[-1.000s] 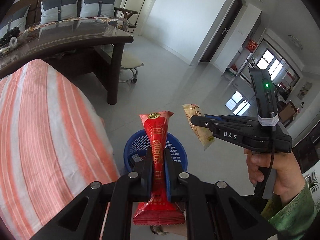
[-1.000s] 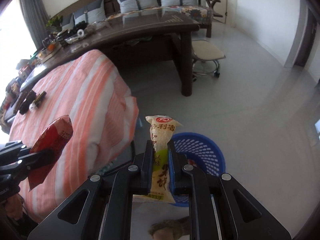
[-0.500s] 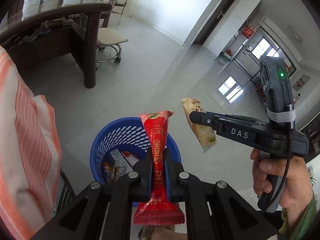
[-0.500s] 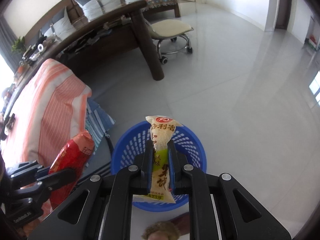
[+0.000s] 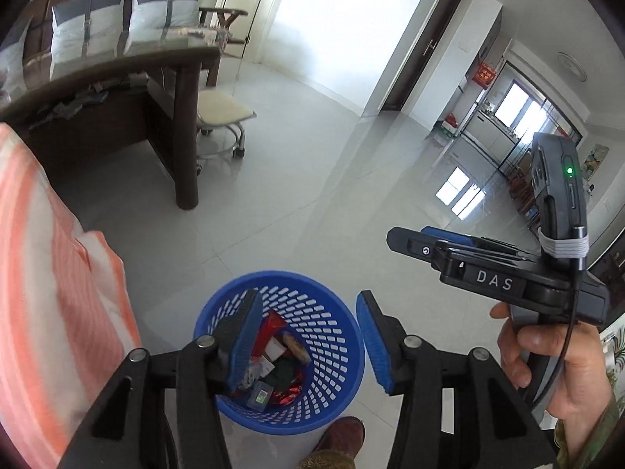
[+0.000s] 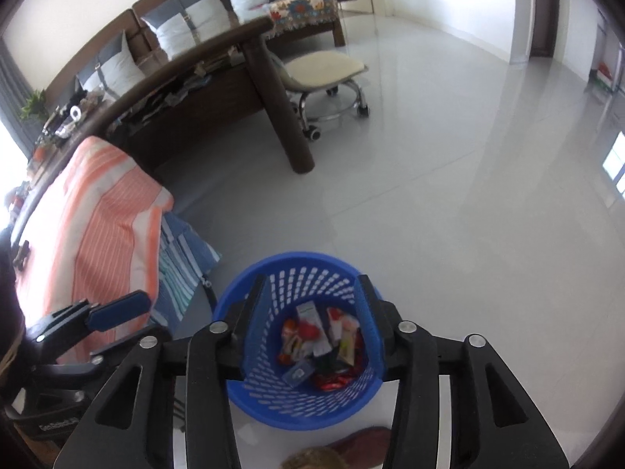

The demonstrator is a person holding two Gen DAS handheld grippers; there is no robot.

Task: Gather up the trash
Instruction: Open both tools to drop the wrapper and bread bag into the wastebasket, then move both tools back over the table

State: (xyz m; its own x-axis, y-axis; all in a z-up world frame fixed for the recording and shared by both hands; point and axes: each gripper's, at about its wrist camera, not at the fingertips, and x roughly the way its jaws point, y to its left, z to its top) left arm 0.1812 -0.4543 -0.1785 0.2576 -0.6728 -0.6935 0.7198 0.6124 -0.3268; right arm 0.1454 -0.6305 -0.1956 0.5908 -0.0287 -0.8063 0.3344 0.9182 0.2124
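Directly below both tools, a blue perforated basket is standing on the pale tiled floor, and the trash is lying inside it: a red wrapper, a yellowish snack packet, a small white carton and other crumpled packaging piled on the bottom. The left tool is hovering over the basket with its blue-padded fingers spread wide and nothing between them. The right tool is likewise hanging above the basket mouth, its fingers parted and gripping nothing; from the left wrist view its black body marked DAS is sitting in the person's right hand, off to the right of the left tool. To the left of both tools, an orange-and-white striped cloth is draping over a surface beside the basket. Farther ahead, a dark wooden desk is standing with a cushioned rolling stool tucked beside its leg. Just under the tools, a brown shoe is showing near the basket.
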